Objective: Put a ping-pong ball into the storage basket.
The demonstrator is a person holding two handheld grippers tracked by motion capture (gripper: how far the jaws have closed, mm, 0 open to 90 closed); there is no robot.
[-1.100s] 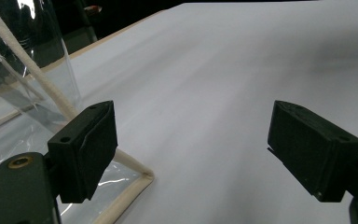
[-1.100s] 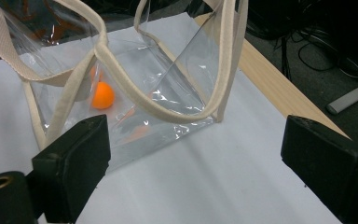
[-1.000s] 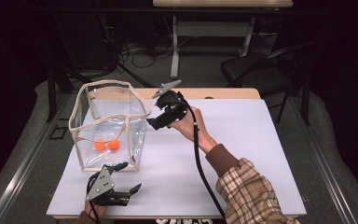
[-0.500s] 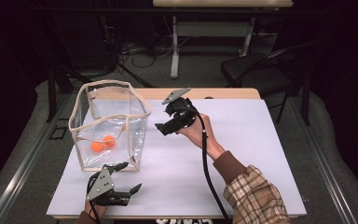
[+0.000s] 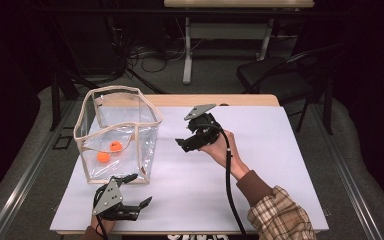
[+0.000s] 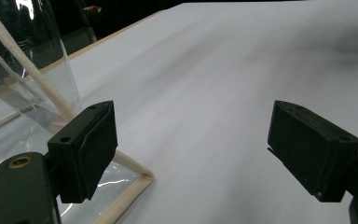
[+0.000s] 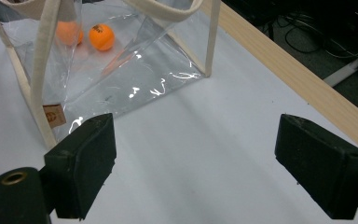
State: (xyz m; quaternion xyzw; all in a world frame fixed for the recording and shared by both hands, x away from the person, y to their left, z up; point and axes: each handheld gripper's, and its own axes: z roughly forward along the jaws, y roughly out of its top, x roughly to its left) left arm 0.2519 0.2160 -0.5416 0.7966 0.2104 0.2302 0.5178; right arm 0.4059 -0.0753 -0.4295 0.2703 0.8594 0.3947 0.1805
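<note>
A clear plastic bag (image 5: 130,117) with cream trim stands open on the left of the white table (image 5: 275,165). Two orange balls (image 5: 115,146) (image 5: 103,157) lie on its floor. A hand holds my right gripper (image 5: 182,137) above the table just right of the bag, open and empty, pointed at the bag. In the right gripper view the bag (image 7: 135,65) and both balls (image 7: 101,37) (image 7: 69,32) lie ahead of the open right gripper (image 7: 193,172). My left gripper (image 5: 139,190) rests near the front edge, open, by the bag's front corner (image 6: 135,179).
A wooden table edge (image 5: 230,100) runs behind the white surface. A dark chair (image 5: 275,75) and floor cables (image 5: 145,55) lie beyond it. A small brown label (image 7: 52,115) hangs on the bag's seam. A black cable (image 5: 228,190) trails from the right gripper.
The right gripper has pulled away from the bag's rim, moving right and back toward the person. The left gripper has stayed put.
</note>
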